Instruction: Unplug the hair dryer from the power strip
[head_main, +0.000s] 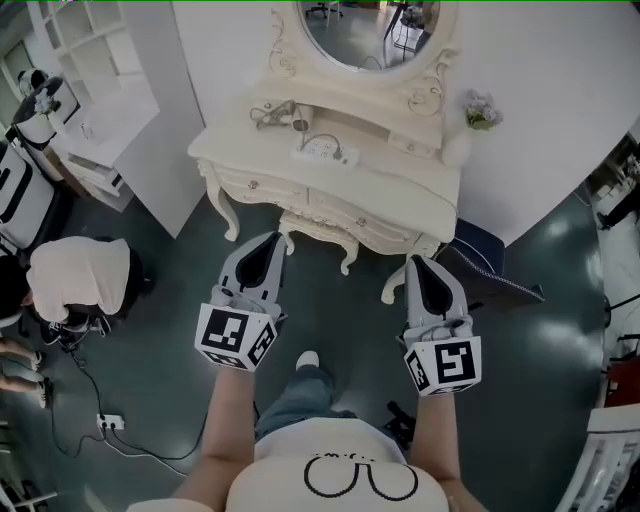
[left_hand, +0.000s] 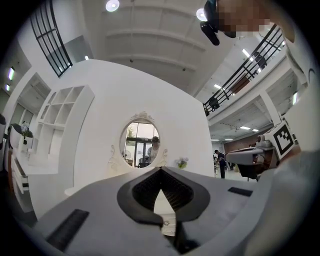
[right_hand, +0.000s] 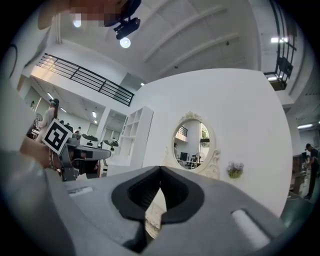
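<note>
Head view leaves hair dryer (head_main: 280, 114) barely discernible.

open floor (head_main: 345, 320) reaches the bench (head_main: 390, 170); a stool (head_main: 320, 232) (tucked under its front) fills the knee gap; power strip (head_main: 325, 152) lies mid-top; mirror (head_main: 365, 30) and wall (head_main: 560, 100) close the back.

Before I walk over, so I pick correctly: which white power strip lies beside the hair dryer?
The power strip on the vanity top, right of the hair dryer. The other strip lies on the dark floor at lower left.
</note>
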